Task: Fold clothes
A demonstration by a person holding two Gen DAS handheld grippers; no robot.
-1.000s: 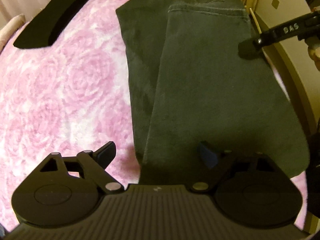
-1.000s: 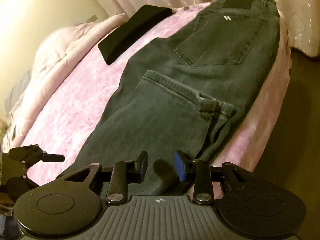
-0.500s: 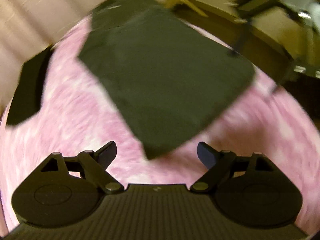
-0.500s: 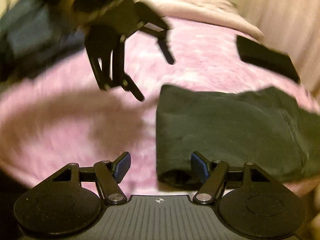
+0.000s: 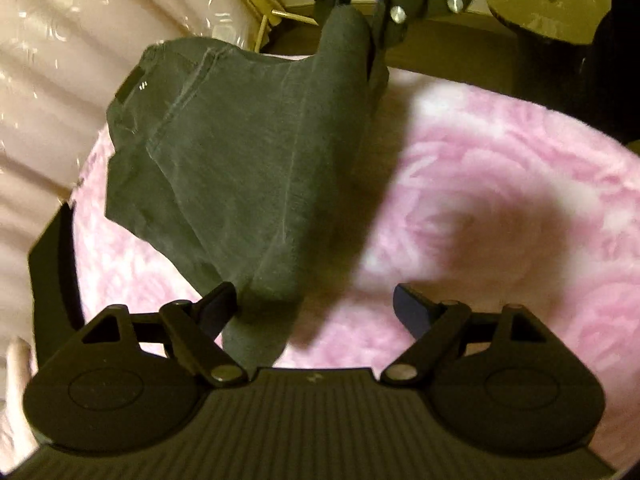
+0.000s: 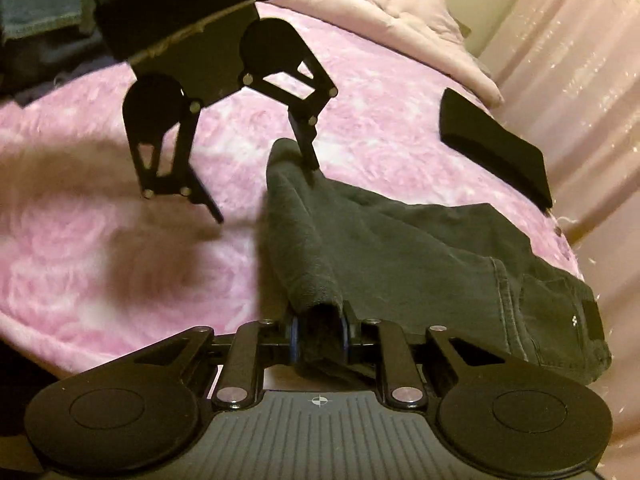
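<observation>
Jeans (image 6: 420,264): folded lengthwise, near the bed (image 6: 100,272) edge (next fold pending).
Right gripper (image 6: 319,338): fingers just closed, clenching the fold.
Left gripper (image 5: 314,304): fingers narrowing, fabric between, unpressed.

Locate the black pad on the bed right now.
The flat black pad lies on the pink blanket at upper right of the right wrist view, beyond the jeans, by the curtain.

Dark grey jeans (image 5: 240,152) on pink rose-patterned blanket (image 5: 500,200); black grippers with blue pads (image 6: 295,340).
</observation>
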